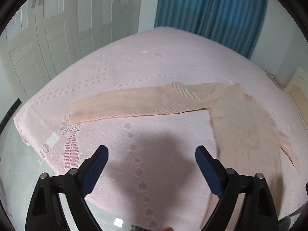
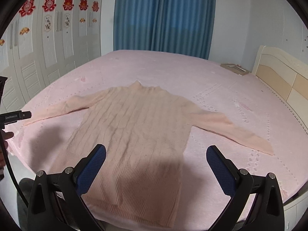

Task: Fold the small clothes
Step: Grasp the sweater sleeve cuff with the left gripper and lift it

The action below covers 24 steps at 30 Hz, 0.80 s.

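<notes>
A small peach knitted sweater [image 2: 134, 127] lies flat and spread out on the pink bed [image 2: 221, 80], collar away from me, both sleeves stretched sideways. In the left wrist view its left sleeve [image 1: 134, 104] runs across the bed and its body [image 1: 244, 130] lies to the right. My left gripper [image 1: 152, 154] is open and empty above bare bedspread, in front of the sleeve. My right gripper [image 2: 156, 154] is open and empty above the lower body of the sweater. The left gripper's body [image 2: 15, 116] shows at the left edge of the right wrist view.
White wardrobe doors [image 2: 48, 53] with red paper decorations stand left of the bed. A blue curtain [image 2: 163, 17] hangs behind it. A beige headboard [image 2: 279, 77] is at the right, with a flat framed item [image 2: 233, 67] lying near it. The bed's near edge [image 1: 57, 171] drops to the floor.
</notes>
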Tool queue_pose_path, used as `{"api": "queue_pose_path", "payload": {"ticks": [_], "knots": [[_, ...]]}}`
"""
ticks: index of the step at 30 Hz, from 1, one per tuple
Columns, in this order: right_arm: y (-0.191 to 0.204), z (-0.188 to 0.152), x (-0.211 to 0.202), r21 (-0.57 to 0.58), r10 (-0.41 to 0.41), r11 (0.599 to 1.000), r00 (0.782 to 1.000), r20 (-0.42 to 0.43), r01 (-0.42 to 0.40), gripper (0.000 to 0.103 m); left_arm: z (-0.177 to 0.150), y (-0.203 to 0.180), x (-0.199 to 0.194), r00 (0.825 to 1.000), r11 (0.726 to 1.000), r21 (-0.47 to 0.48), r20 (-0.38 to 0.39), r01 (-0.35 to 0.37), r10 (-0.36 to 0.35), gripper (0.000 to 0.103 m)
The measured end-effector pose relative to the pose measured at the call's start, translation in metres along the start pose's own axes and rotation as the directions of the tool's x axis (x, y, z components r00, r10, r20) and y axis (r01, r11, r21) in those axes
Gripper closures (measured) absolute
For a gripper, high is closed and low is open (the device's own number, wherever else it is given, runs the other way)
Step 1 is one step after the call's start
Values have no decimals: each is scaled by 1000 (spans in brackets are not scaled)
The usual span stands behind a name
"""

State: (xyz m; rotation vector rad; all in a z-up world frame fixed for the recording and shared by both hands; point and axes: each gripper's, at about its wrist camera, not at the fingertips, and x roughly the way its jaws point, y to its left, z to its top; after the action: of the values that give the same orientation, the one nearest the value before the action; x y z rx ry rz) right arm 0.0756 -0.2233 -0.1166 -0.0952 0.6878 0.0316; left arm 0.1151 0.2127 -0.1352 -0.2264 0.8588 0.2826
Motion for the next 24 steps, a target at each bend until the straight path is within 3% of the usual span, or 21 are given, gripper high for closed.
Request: {"api": "queue_pose_path", "payload": {"ticks": [7, 11, 14, 24], "knots": [[1, -8, 54, 55, 46, 998, 997, -63, -42, 7, 0, 53, 59, 995, 989, -151, -99, -8, -7, 17], [4, -13, 74, 84, 50, 996, 994, -100, -41, 7, 5, 82, 86, 991, 962, -273, -130, -17, -19, 18], [7, -12, 86, 76, 45, 997, 989, -141, -34, 7, 9, 99, 103, 993, 936, -351, -112, 6, -48, 19], [16, -3, 102, 80, 40, 996, 989, -141, -29, 7, 27, 120, 148, 998, 925, -379, -61, -41, 20, 26]]}}
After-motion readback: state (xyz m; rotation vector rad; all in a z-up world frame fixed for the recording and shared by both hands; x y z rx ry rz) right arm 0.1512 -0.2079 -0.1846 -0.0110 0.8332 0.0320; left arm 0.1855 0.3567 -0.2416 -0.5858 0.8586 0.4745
